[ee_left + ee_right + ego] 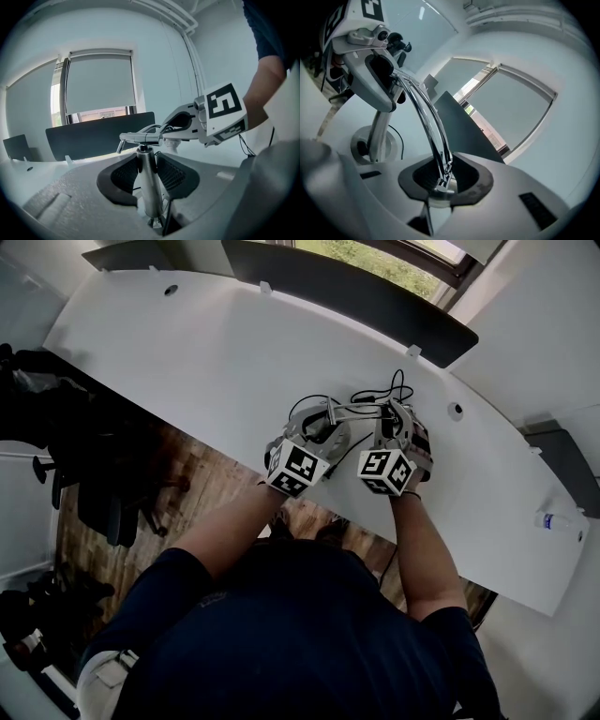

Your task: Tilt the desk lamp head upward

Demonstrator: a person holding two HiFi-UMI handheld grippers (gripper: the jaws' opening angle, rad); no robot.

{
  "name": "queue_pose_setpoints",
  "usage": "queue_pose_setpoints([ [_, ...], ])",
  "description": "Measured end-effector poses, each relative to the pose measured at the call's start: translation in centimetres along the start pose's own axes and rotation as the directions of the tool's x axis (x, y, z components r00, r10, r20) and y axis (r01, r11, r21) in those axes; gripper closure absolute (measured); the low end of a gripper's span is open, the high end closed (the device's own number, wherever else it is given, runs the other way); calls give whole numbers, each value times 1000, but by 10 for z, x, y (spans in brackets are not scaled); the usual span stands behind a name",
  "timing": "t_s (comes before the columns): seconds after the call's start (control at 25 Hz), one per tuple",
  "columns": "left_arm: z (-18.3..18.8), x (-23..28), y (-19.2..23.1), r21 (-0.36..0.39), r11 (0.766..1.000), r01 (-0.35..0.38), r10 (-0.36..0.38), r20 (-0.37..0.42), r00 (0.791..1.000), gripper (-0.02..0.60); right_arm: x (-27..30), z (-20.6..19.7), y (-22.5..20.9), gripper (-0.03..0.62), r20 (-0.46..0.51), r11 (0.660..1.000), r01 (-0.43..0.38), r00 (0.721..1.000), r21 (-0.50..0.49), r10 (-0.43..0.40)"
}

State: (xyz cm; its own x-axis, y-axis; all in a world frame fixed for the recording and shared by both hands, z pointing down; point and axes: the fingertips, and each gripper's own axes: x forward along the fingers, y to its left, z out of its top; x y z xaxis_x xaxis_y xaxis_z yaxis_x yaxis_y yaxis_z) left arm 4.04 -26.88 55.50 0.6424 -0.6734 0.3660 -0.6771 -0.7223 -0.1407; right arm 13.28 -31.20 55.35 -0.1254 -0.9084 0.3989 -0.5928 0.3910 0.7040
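A chrome desk lamp (361,410) stands on the white desk (187,343) near its front edge. My left gripper (325,425) is shut on the lamp's upright post (149,187), with the dark pads (123,176) pressed on both sides. From the top of the post the thin chrome arm (423,112) curves over to my right gripper (444,180), which is shut on the arm's head end (443,185). In the left gripper view the right gripper (180,124) sits level with the post's top. The two grippers are side by side, the right gripper (396,420) just right of the left.
A black cable (389,388) loops on the desk behind the lamp. A dark panel (356,296) runs along the desk's far edge, below a window. A plastic bottle (558,519) lies at the far right. Dark office chairs (94,484) stand on the wooden floor at left.
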Motion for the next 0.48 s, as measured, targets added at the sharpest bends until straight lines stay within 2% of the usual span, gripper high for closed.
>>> queue_pose_setpoints([
  [0.24, -1, 0, -2, -13, 1000, 1, -1, 1, 1000, 456, -11, 10, -21, 520, -3, 971, 70, 997, -231, -72],
  [0.36, -2, 2, -1, -10, 1000, -1, 1, 1, 1000, 456, -20, 28, -38, 520, 29, 932, 126, 992, -339, -123],
  [0.48, -5, 2, 0, -1, 1000, -7, 7, 1, 1000, 456, -28, 43, -45, 520, 38, 881, 135, 990, -454, -132],
])
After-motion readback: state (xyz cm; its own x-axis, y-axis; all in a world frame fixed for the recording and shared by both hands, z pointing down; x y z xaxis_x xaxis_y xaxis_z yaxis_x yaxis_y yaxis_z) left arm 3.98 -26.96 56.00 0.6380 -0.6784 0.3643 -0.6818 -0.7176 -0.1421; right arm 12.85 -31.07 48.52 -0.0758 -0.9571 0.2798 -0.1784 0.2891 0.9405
